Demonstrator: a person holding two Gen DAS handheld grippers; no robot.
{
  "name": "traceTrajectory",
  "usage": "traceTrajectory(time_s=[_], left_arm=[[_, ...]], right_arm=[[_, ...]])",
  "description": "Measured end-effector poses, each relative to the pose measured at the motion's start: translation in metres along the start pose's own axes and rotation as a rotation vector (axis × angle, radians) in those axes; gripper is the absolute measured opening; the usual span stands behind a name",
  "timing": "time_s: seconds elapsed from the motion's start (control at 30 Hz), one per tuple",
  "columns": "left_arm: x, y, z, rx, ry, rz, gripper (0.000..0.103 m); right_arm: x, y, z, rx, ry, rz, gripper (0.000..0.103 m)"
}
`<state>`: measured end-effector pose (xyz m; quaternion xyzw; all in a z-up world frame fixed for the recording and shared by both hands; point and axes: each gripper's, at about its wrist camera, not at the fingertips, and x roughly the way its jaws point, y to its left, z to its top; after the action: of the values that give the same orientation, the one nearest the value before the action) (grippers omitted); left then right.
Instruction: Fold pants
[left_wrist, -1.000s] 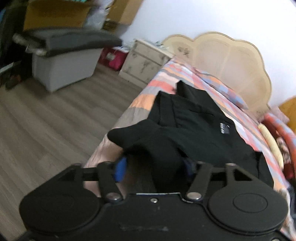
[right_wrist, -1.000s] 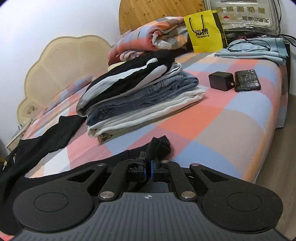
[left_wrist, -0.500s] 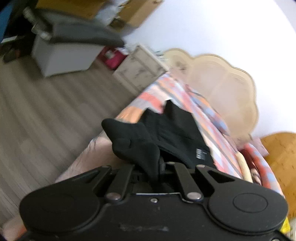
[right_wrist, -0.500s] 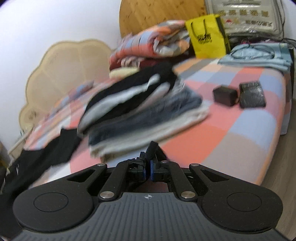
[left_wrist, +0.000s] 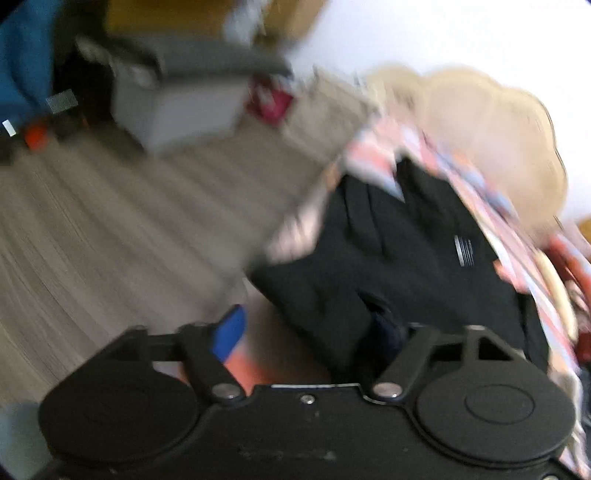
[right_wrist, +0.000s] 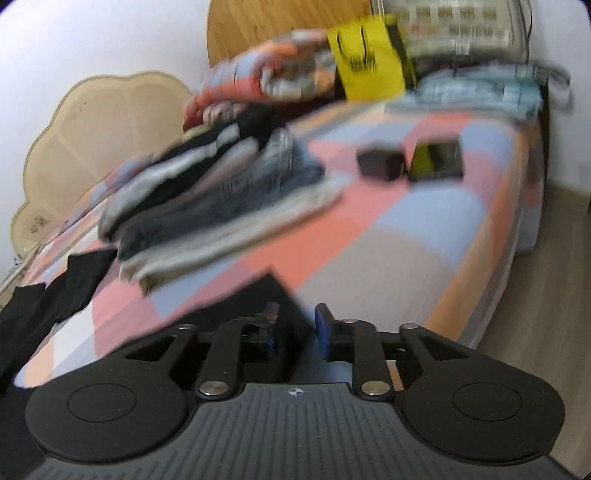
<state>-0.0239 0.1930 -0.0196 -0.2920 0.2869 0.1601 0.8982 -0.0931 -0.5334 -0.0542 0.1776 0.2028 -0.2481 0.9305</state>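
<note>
Black pants (left_wrist: 406, 240) lie folded on the checkered bed (left_wrist: 365, 155), a white label showing on top. My left gripper (left_wrist: 308, 330) hangs over their near edge. Its jaws are opening wide; the blue left pad (left_wrist: 229, 328) is bare, and a fold of black cloth lies loose by the right finger. In the right wrist view a corner of the pants (right_wrist: 258, 295) sits between the parted, opening jaws of my right gripper (right_wrist: 293, 325), and its pads are not pressing on it. A pant leg (right_wrist: 55, 295) trails off to the left. Both views are blurred.
A stack of folded clothes (right_wrist: 221, 199) lies mid-bed, with a black box (right_wrist: 382, 164) and a phone (right_wrist: 436, 162) to its right and a yellow bag (right_wrist: 365, 62) behind. A grey storage box (left_wrist: 177, 103) and a nightstand (left_wrist: 328, 107) stand on the wooden floor (left_wrist: 110, 221).
Half a second ago both grippers were shut on black cloth; now both have their jaws apart and the cloth lies loose. Both views have swung sideways across the bed.
</note>
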Motion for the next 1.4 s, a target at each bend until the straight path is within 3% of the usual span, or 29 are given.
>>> traceTrajectory(time_s=[0.07, 0.1, 0.17, 0.27, 0.37, 0.4, 0.47, 0.5, 0.53, 0.57, 0.83, 0.9, 0.93, 0.97, 1.0, 1.03, 1.07, 1.13, 1.2, 1.3, 1.4], left_arm=[[-0.020, -0.005, 0.009, 0.019, -0.088, -0.018, 0.085], [-0.025, -0.006, 0.017, 0.008, -0.127, -0.022, 0.091], [-0.025, -0.011, 0.032, -0.010, -0.144, -0.040, 0.092], [-0.019, -0.019, 0.040, -0.030, -0.134, -0.052, 0.092], [-0.015, -0.024, 0.039, -0.010, -0.126, -0.053, 0.092], [-0.012, -0.026, 0.040, -0.001, -0.122, -0.054, 0.093], [-0.009, -0.028, 0.041, 0.012, -0.108, -0.059, 0.094], [0.000, -0.025, 0.039, 0.019, -0.104, -0.063, 0.095], [0.009, -0.029, 0.039, 0.029, -0.097, -0.067, 0.095], [0.010, -0.030, 0.036, 0.037, -0.088, -0.070, 0.095], [0.025, -0.048, 0.033, 0.145, -0.026, -0.085, 0.096], [0.028, -0.048, 0.035, 0.154, -0.016, -0.078, 0.096], [0.030, -0.048, 0.038, 0.166, -0.012, -0.079, 0.096], [0.032, -0.049, 0.040, 0.182, -0.010, -0.079, 0.097], [0.033, -0.050, 0.043, 0.205, -0.012, -0.074, 0.097], [0.035, -0.052, 0.046, 0.228, -0.015, -0.067, 0.097], [0.039, -0.055, 0.049, 0.249, -0.015, -0.064, 0.097], [0.051, -0.059, 0.056, 0.280, 0.004, -0.073, 0.097], [0.065, -0.063, 0.062, 0.273, 0.025, -0.079, 0.097], [0.089, -0.068, 0.070, 0.267, 0.070, -0.125, 0.097], [0.110, -0.071, 0.078, 0.270, 0.085, -0.128, 0.096]], right_arm=[[-0.001, 0.002, 0.008, -0.006, -0.044, 0.028, 0.075], [0.004, 0.006, 0.010, -0.027, -0.039, 0.044, 0.078], [0.022, 0.016, 0.011, -0.076, 0.004, 0.062, 0.086], [0.054, 0.029, 0.006, -0.157, 0.069, 0.045, 0.087], [0.076, 0.028, 0.002, -0.149, 0.119, 0.024, 0.087], [0.079, 0.027, 0.001, -0.131, 0.132, 0.034, 0.085], [0.078, 0.028, 0.001, -0.121, 0.144, 0.061, 0.045], [0.077, 0.030, 0.002, -0.137, 0.138, 0.056, 0.035], [0.074, 0.029, 0.003, -0.150, 0.125, 0.053, 0.019], [0.070, 0.026, 0.004, -0.144, 0.116, 0.055, 0.014], [0.076, 0.018, -0.001, -0.076, 0.107, -0.042, 0.005], [0.076, 0.019, -0.001, -0.053, 0.094, -0.072, 0.008], [0.073, 0.023, -0.001, -0.061, 0.082, -0.087, 0.015], [0.066, 0.029, -0.001, -0.080, 0.047, -0.117, 0.036], [0.057, 0.037, 0.000, -0.100, -0.004, -0.162, 0.044], [0.046, 0.046, 0.000, -0.130, -0.063, -0.178, 0.062], [0.037, 0.057, 0.001, -0.160, -0.103, -0.148, 0.069], [0.025, 0.087, 0.004, -0.237, -0.125, -0.016, 0.069], [0.024, 0.122, 0.005, -0.309, -0.118, 0.104, 0.070], [0.030, 0.179, -0.001, -0.407, -0.102, 0.258, 0.083], [0.049, 0.236, -0.017, -0.496, -0.052, 0.371, 0.084]])
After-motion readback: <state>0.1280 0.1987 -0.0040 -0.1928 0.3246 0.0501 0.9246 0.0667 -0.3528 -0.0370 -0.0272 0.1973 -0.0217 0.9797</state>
